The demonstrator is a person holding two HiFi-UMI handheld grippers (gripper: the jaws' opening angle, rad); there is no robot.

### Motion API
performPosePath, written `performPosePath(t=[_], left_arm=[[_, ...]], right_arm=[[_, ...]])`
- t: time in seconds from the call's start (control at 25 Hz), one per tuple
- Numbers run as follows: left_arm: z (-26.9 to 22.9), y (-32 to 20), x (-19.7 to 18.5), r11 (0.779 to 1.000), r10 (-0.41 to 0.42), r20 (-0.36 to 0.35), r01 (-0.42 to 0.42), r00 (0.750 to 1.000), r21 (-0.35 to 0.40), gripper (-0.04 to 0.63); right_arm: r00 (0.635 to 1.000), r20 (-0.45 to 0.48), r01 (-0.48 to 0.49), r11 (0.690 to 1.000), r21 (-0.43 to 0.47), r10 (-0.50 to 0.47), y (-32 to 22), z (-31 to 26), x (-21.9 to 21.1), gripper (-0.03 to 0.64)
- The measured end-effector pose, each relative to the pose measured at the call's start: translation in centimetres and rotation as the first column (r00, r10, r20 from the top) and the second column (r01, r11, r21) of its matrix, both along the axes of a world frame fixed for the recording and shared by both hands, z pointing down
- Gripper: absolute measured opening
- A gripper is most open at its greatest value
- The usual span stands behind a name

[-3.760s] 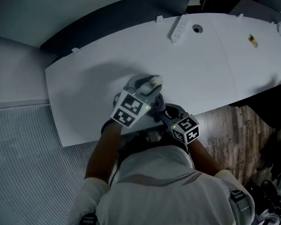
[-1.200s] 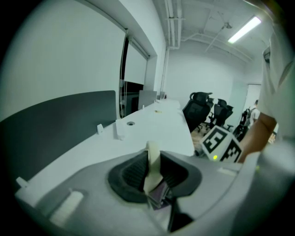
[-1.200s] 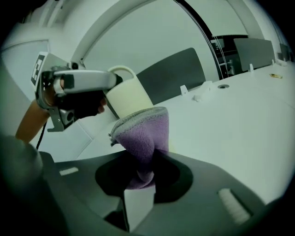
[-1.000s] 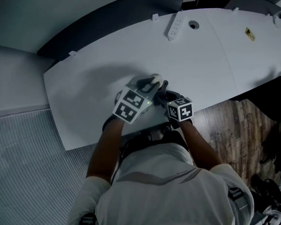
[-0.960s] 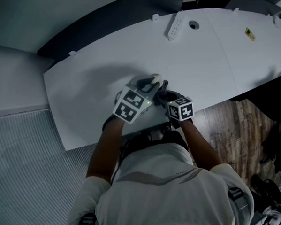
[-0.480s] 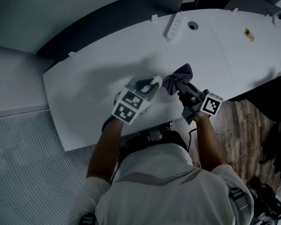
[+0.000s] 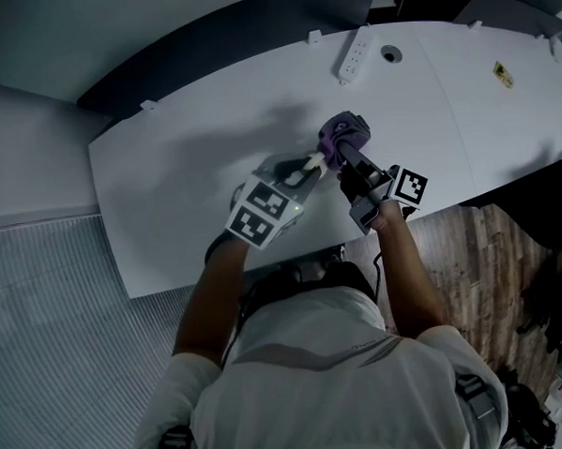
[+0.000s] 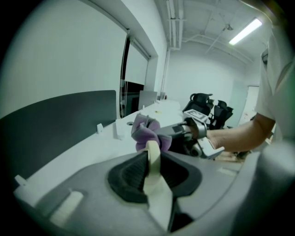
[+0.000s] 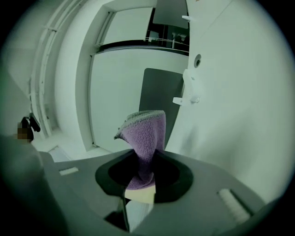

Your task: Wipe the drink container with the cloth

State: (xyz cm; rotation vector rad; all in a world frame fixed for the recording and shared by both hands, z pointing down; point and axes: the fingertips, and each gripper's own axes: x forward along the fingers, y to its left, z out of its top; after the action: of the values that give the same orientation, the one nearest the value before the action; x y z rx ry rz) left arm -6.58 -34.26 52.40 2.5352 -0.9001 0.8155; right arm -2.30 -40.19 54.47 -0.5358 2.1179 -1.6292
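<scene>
Left gripper (image 7: 297, 177): jaws half-closed on a pale drink container (image 8: 152, 159), seen edge-on. It looks light and thin-walled, so hold it gently at the body. Contents: cannot tell.
Right gripper (image 7: 350, 149): jaws clamped on the purple cloth (image 9: 145, 133), soft and bunched.
Both are above the table (image 7: 175, 168), near its front edge, with the cloth just beside the container's end.
</scene>
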Motion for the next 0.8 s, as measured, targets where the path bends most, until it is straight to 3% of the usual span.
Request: performPosePath(t=[0.12, 0.28, 0.36, 0.48, 0.68, 0.8], left_arm=[[0.0, 0.0, 0.0, 1.000, -0.001, -0.001, 0.001, 1.000, 0.001, 0.074], [-0.2, 0.0, 0.1, 1.000, 0.000, -0.009, 0.000, 1.000, 0.007, 0.074], [-0.2, 0.0, 0.1, 1.000, 0.002, -0.010, -0.002, 1.000, 0.006, 0.074], [-0.3, -0.1, 0.1, 1.000, 0.002, -0.011, -0.002, 1.000, 0.005, 0.074], [-0.3, -0.2, 0.1, 1.000, -0.004, -0.019, 0.004, 1.000, 0.003, 0.074], [-0.3, -0.2, 0.0, 1.000, -0.010, -0.021, 0.010, 1.000, 0.004, 0.074]], right_arm=[[0.989, -0.146, 0.020, 1.000, 0.019, -0.017, 0.2, 1.3, -0.5, 0.097], [0.918, -0.390, 0.081, 0.997, 0.004, -0.073, 0.4, 4.7, -0.8, 0.097], [0.854, -0.510, 0.136, 0.990, 0.021, -0.107, 0.4, 6.2, -0.9, 0.097], [0.722, -0.674, 0.234, 0.972, 0.027, -0.155, 0.4, 8.6, -1.1, 0.097], [0.568, -0.783, 0.384, 0.923, -0.020, -0.254, 0.9, 12.2, -1.5, 0.097], [0.538, -0.781, 0.461, 0.887, -0.043, -0.318, 0.7, 12.7, -1.8, 0.097]])
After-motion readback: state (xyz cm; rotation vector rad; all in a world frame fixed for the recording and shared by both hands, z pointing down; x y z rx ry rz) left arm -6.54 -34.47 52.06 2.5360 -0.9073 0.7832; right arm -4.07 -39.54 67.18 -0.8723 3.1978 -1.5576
